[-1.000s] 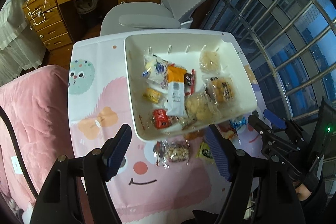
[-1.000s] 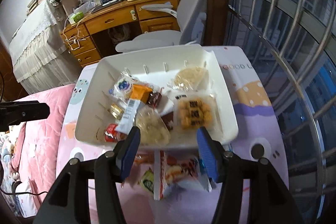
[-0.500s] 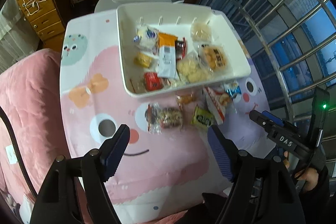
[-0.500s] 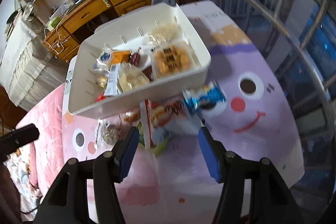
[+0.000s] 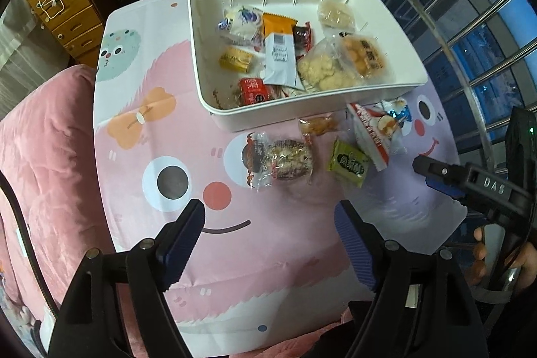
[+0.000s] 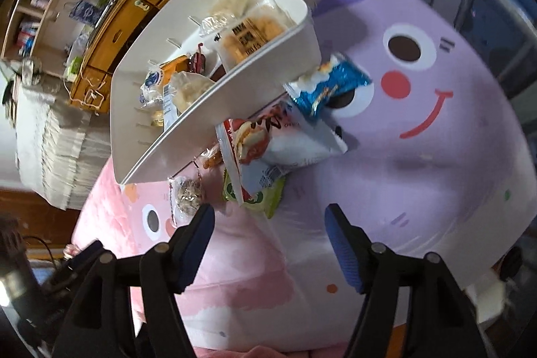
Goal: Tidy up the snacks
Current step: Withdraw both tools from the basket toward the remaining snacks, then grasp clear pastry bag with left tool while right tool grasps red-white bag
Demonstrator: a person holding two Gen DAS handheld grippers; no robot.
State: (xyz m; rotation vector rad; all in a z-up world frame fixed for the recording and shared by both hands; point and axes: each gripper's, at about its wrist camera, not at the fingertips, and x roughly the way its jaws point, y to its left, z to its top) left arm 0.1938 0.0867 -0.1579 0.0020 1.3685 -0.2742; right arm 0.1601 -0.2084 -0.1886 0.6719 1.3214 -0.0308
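On a table covered by a pink and lilac cartoon-face cloth (image 5: 268,234) sits a white rectangular plastic bin (image 5: 396,32) holding wrapped snacks, among them an orange-topped white packet (image 5: 278,49) and a clear bag of pale biscuits (image 5: 322,71). Just in front of the bin, loose on the cloth, lie a clear packet of dark nut brittle (image 5: 282,161), a small green square packet (image 5: 349,162), a red and white pouch (image 5: 372,133) and a blue foil packet (image 6: 332,88) tucked against the bin's corner. Both tools hover above the cloth near these loose snacks. The left gripper (image 5: 268,244) is spreading its blue-padded jaws with nothing between them. The right gripper (image 6: 268,244) is likewise widening, empty.
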